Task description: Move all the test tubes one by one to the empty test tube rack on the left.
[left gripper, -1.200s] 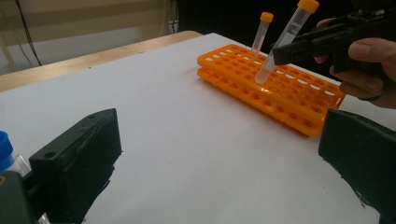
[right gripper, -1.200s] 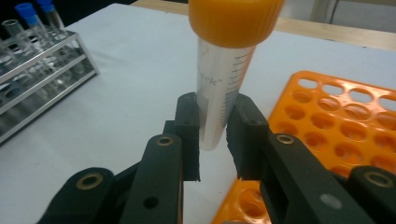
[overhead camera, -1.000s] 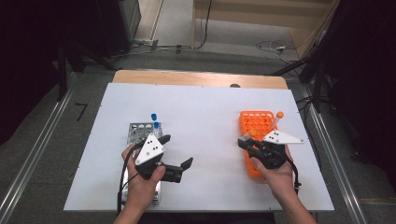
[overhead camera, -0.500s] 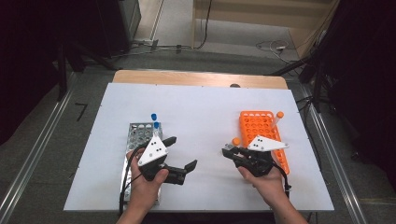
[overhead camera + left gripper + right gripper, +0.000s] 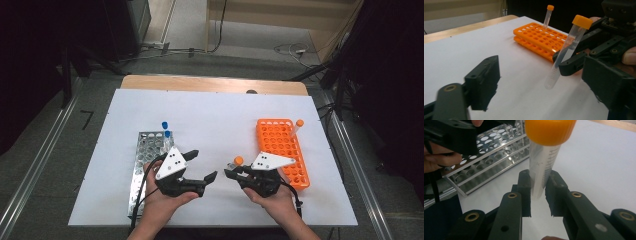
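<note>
Clear plastic tube with orange screw cap (image 5: 543, 160): printed graduation lines along side, figures beside them too blurred to read. No brand, label or sign legible elsewhere on surface (image 5: 220, 115).

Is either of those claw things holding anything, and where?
The right gripper pinches a clear plastic orange-capped tube around its middle; the left gripper holds nothing.

White table top (image 5: 210, 112) underneath, wooden edge (image 5: 210, 83) at twelve o'clock. Metal rack (image 5: 142, 165) at eight o'clock with two blue-capped tubes (image 5: 165, 131). Grey floor (image 5: 50, 150) and cables (image 5: 290, 49) beyond, twelve to one o'clock.
</note>
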Available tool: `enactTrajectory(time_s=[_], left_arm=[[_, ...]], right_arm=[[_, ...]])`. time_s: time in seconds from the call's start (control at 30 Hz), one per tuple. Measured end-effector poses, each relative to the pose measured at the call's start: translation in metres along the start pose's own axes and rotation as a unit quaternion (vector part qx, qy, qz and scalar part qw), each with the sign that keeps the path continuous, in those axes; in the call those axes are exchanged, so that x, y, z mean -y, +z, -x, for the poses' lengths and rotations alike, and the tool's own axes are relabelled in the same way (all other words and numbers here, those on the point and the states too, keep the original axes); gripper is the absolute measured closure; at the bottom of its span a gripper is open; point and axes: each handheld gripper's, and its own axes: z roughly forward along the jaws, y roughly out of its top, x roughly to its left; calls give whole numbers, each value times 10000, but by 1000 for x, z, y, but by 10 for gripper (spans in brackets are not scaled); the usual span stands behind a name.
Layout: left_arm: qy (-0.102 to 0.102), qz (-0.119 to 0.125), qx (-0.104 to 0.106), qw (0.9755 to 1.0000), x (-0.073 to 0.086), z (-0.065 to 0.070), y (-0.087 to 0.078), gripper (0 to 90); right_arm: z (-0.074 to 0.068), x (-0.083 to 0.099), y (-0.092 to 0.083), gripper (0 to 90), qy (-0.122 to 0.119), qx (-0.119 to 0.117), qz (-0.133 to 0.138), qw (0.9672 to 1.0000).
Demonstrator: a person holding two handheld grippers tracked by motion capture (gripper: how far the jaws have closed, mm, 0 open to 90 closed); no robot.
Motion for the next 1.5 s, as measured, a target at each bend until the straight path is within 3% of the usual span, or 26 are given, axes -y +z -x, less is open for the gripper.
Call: enactTrajectory(time_s=[0.33,0.5,0.73,0.9,1.27,1.5], left_arm=[[120,-22,412,9991,0,8,5,410],[193,-91,678,9975,1,11,8,522],[251,-162,897,9955,2,15,12,665],[293,-201,897,9953,2,16,13,688],[495,-201,767,9956,3,18,13,721],[493,-153,657,9965,2,15,10,752]], right_arm=[[-13,-1,9,726,-193,-169,-144,9996],[-19,-1,14,726,-258,-222,-189,9992],[-26,-2,18,726,-353,-368,-258,9984],[-30,-3,20,726,-461,-384,-297,9978],[-32,-3,22,725,-446,-504,-343,9971],[-31,-3,21,723,-402,-508,-310,9974]])
